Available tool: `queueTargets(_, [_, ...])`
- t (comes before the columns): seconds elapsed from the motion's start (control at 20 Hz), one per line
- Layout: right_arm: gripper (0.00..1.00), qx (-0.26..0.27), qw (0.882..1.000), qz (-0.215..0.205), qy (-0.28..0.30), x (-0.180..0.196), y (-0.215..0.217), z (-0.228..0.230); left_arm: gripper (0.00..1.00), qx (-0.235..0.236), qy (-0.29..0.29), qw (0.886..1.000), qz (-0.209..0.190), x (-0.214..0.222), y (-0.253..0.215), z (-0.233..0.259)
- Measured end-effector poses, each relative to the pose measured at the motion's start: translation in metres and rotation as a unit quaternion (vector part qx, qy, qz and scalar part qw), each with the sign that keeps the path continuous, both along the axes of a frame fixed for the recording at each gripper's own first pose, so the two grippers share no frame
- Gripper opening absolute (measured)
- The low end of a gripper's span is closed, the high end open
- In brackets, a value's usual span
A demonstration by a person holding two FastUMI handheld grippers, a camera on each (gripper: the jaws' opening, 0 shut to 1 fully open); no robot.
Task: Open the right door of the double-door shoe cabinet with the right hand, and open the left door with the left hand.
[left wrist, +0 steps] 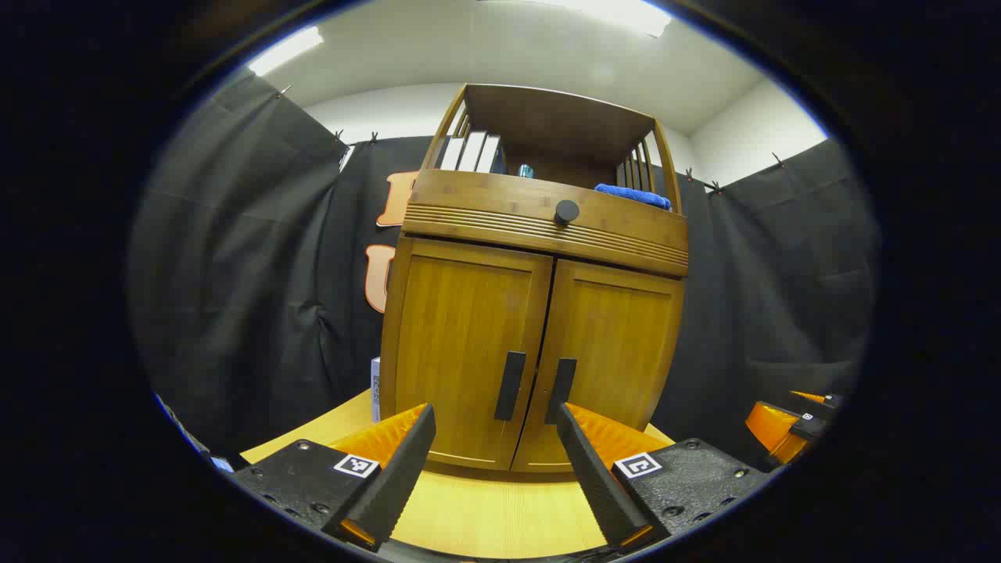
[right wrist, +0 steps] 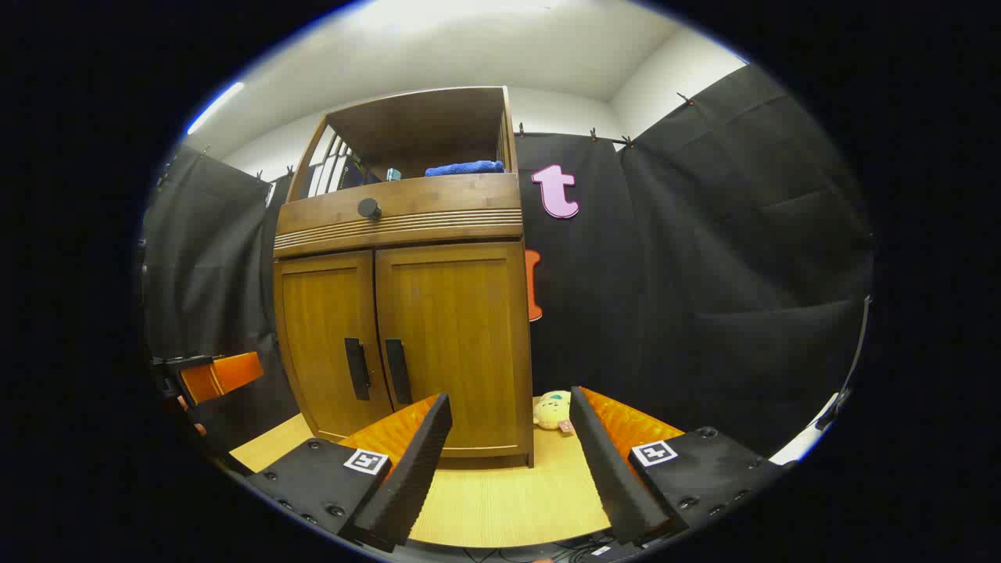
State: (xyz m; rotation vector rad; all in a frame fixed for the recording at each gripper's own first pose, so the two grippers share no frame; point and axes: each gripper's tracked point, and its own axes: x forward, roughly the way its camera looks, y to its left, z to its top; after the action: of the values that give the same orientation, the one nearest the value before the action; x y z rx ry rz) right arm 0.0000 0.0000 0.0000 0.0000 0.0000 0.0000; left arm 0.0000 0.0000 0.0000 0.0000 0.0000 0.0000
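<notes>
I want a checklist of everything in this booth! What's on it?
Surface: wooden tabletop, cabinet standing on it.
Job's things: shoe cabinet; left door and right door both closed, handles untouched.
Clutter: blue cloth and books on the top shelf; plush toy right of the cabinet.
Grippers: left gripper and right gripper, jaws open, holding nothing.
Cables: some at the table's front edge.
Surroundings: black cloth walls.
</notes>
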Motion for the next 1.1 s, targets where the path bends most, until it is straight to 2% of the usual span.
queueTargets(0.15, [0.98, 0.019, 1.0, -0.007, 0.011, 0.008, 0.004, -0.005, 0.92, 0.0, -0.007, 1.0, -0.011, -0.003, -0.001, 0.004])
queueTargets(0.3, [0.98, 0.023, 0.999, 0.007, 0.025, 0.015, 0.016, -0.011, 0.91, 0.005, -0.007, 1.0, 0.003, -0.004, 0.005, 0.002])
queueTargets(0.45, [0.98, 0.014, 1.0, 0.012, 0.023, 0.019, 0.029, -0.011, 0.92, 0.0, 0.001, 1.0, 0.013, -0.01, 0.025, -0.002])
queueTargets(0.55, [0.98, 0.009, 1.0, 0.004, 0.016, 0.017, 0.035, -0.008, 0.92, -0.007, 0.004, 1.0, 0.006, -0.006, 0.035, -0.003])
queueTargets(0.6, [0.98, 0.005, 1.0, -0.004, 0.015, 0.016, 0.037, -0.007, 0.95, -0.008, 0.007, 1.0, 0.003, -0.002, 0.04, -0.002])
queueTargets(0.65, [0.98, 0.002, 1.0, -0.008, 0.015, 0.015, 0.042, -0.008, 0.92, -0.007, 0.009, 1.0, 0.003, 0.001, 0.047, -0.002])
queueTargets(0.8, [0.98, -0.006, 1.0, -0.011, 0.014, 0.018, 0.06, -0.006, 0.92, -0.005, 0.007, 1.0, 0.001, 0.011, 0.068, 0.001])
queueTargets(1.1, [0.98, -0.022, 1.0, -0.008, 0.02, 0.041, 0.088, -0.012, 0.92, -0.025, 0.036, 0.999, -0.004, 0.02, 0.094, -0.019])
